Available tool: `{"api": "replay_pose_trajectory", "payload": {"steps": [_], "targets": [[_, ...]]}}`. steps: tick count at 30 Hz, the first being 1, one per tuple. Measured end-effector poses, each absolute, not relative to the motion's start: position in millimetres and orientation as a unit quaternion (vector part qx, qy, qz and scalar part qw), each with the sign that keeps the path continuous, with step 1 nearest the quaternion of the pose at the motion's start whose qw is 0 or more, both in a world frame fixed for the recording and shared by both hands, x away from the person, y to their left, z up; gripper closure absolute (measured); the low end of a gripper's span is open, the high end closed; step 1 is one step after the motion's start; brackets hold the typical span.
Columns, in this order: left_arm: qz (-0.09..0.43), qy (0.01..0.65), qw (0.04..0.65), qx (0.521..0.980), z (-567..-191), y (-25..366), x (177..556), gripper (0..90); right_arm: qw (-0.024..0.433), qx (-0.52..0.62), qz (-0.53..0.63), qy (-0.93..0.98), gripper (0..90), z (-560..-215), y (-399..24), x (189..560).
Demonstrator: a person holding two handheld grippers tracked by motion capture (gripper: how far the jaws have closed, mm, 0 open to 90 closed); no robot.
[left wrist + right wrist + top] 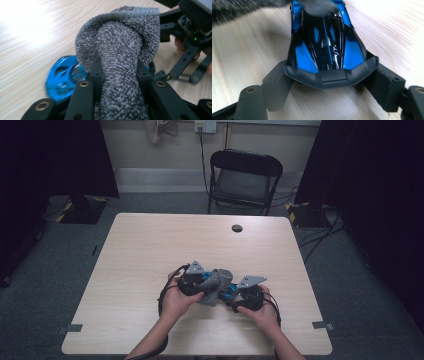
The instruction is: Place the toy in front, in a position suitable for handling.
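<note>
A grey, nubby terry-cloth towel (120, 50) is bunched up between the 2 grippers near the front middle of the pale wooden table (150, 245). The left gripper (120, 75) has its 2 black jaws pinched tight on a thick fold of that cloth, which rises and drapes over the jaw tips. Just beside the cloth lies a glossy blue and black plastic toy car (325, 42), part of it showing blurred under the cloth in the left gripper view. The right gripper (329, 82) clamps the car across its matte black rear, 1 jaw on each side, with the car's far end under the towel's edge. A black folding chair (245, 177) stands beyond the table.
</note>
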State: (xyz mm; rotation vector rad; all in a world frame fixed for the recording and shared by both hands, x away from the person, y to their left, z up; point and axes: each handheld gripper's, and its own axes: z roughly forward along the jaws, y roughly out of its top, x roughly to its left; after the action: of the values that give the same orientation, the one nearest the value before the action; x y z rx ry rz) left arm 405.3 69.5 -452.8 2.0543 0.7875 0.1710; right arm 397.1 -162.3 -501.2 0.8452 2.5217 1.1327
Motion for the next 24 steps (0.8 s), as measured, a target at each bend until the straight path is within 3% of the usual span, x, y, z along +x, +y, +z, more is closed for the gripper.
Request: {"api": "replay_pose_trajectory", "payload": {"steps": [10, 24], "targets": [[0.051, 0.3, 0.447, 0.841, -459, 34, 411, 67.2, 0.126, 0.29, 0.389, 0.865, 24.8, -501, -162, 397], [0.049, 0.299, 0.45, 0.84, -466, 29, 410, 66.8, 0.126, 0.29, 0.388, 0.866, 24.9, -501, -162, 397]]}}
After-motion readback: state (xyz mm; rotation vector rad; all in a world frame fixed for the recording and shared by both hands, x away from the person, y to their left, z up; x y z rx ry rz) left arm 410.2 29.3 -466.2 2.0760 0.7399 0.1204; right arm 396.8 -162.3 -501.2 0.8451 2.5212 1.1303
